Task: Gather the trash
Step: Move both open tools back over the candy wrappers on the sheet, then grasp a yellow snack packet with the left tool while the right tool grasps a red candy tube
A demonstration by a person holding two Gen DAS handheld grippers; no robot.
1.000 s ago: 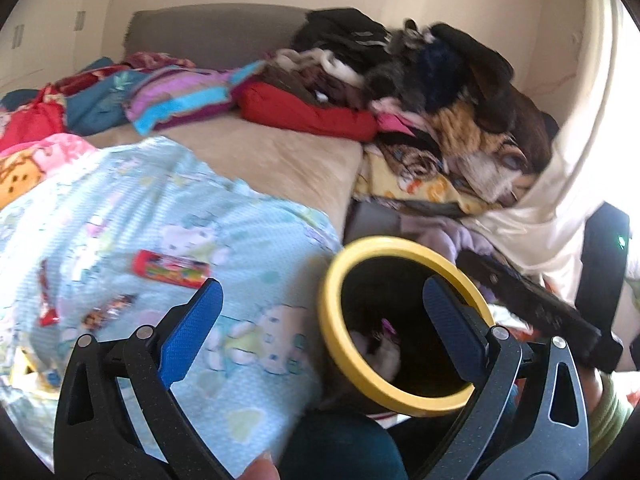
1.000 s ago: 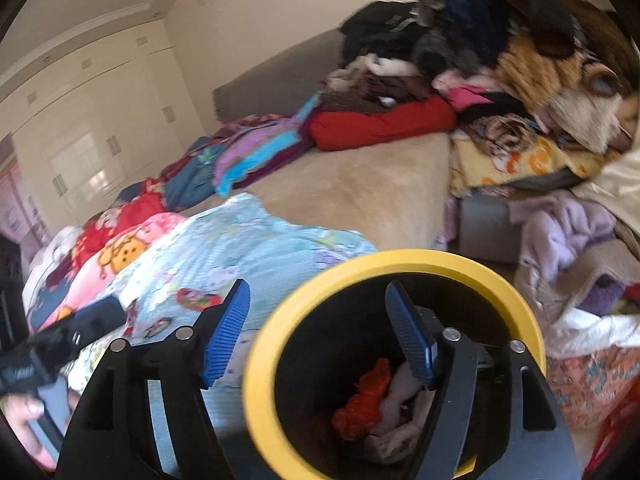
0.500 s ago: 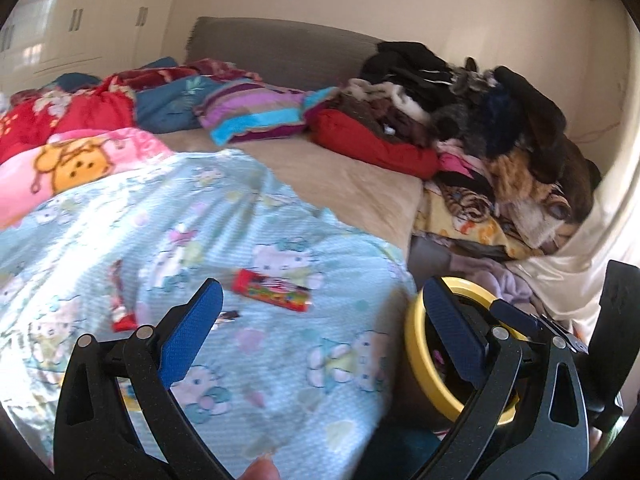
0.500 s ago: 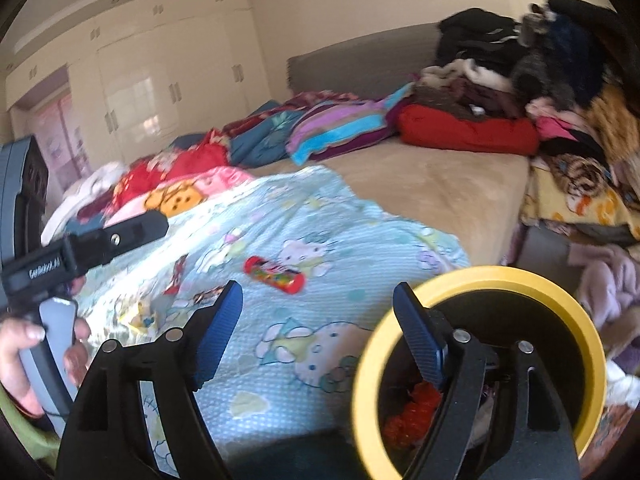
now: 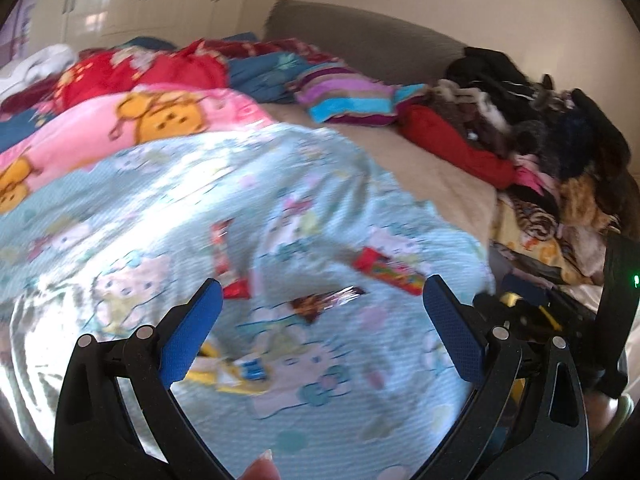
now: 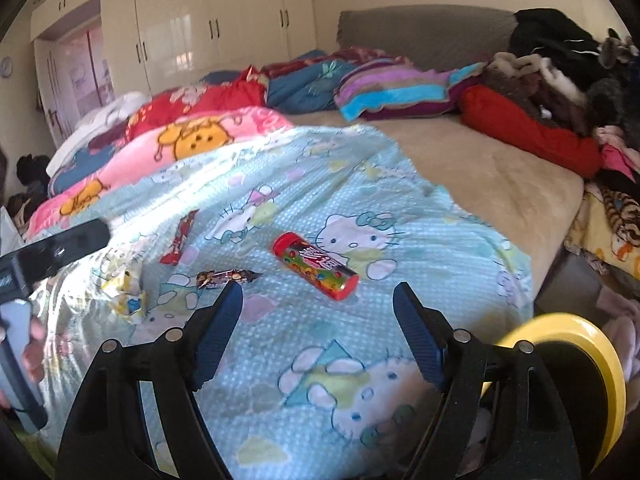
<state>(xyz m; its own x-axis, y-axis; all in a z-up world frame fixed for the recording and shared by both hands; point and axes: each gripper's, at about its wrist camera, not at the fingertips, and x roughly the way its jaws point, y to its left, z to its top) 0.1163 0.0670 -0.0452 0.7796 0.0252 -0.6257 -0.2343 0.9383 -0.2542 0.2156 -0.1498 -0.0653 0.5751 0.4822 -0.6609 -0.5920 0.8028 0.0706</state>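
Note:
Trash lies on the pale blue cartoon-cat blanket (image 6: 360, 208). There is a red candy tube (image 6: 316, 271) (image 5: 390, 271), a dark twisted wrapper (image 6: 226, 278) (image 5: 326, 300), a red wrapper (image 6: 180, 238) (image 5: 224, 256) and a crumpled yellow-white wrapper (image 6: 126, 296) (image 5: 228, 368). My right gripper (image 6: 318, 292) hangs open just short of the tube, with nothing between its fingers. My left gripper (image 5: 322, 292) is open above the dark wrapper, also holding nothing. The yellow-rimmed black bin (image 6: 576, 360) sits low at the right beside the bed.
Folded blankets, pink (image 6: 192, 140), red and striped (image 6: 396, 92), line the far side of the bed. A heap of clothes (image 5: 560, 140) fills the right. A hand (image 6: 32, 344) holds the other gripper's black housing at the left edge. White wardrobes (image 6: 208, 28) stand behind.
Both views have swung left, off the bin and onto the blanket. The bin has slid to the right edge, and the tube and wrappers now lie ahead of the open fingers.

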